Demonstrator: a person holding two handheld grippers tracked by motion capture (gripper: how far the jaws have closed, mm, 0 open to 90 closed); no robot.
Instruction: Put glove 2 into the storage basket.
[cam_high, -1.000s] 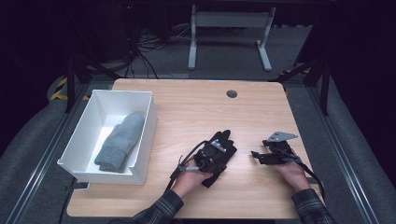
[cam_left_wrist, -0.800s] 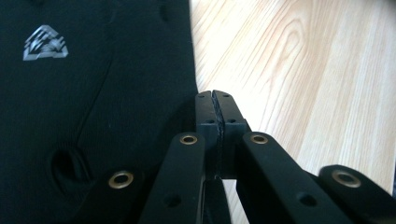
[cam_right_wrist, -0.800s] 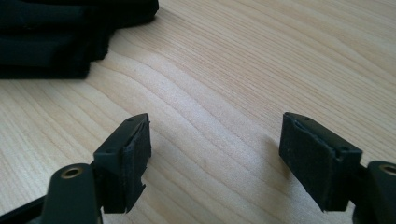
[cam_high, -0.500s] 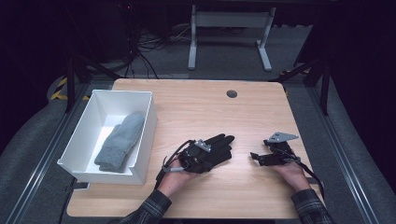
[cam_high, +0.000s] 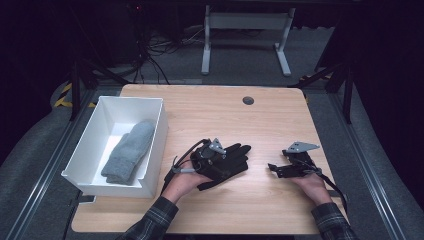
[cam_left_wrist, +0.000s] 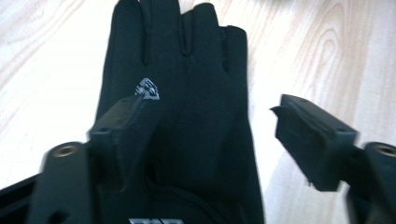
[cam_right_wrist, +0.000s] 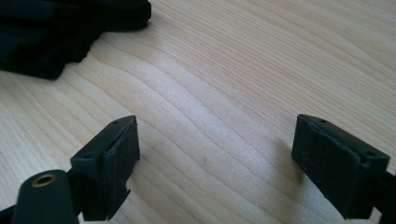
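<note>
Left tongs (cam_left_wrist: 215, 135) have just been opening and now stand spread over the black glove (cam_high: 227, 162), letting it go; the glove lies flat mid-tabletop (cam_high: 220, 110) beside the white bin (cam_high: 90, 150). Right tongs (cam_right_wrist: 215, 163) spread, empty. Regrasp likely next.

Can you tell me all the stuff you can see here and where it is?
black glove: one, black with a small white logo, flat on the table near the middle, under the left gripper
grey mitten: one, grey, lying inside the bin
bin: one, white, on the table's left side
table: one, light wood, with a dark round hole near its far edge
left gripper: one, black, jaws just opened, above the glove
right gripper: one, black, open over bare wood
</note>
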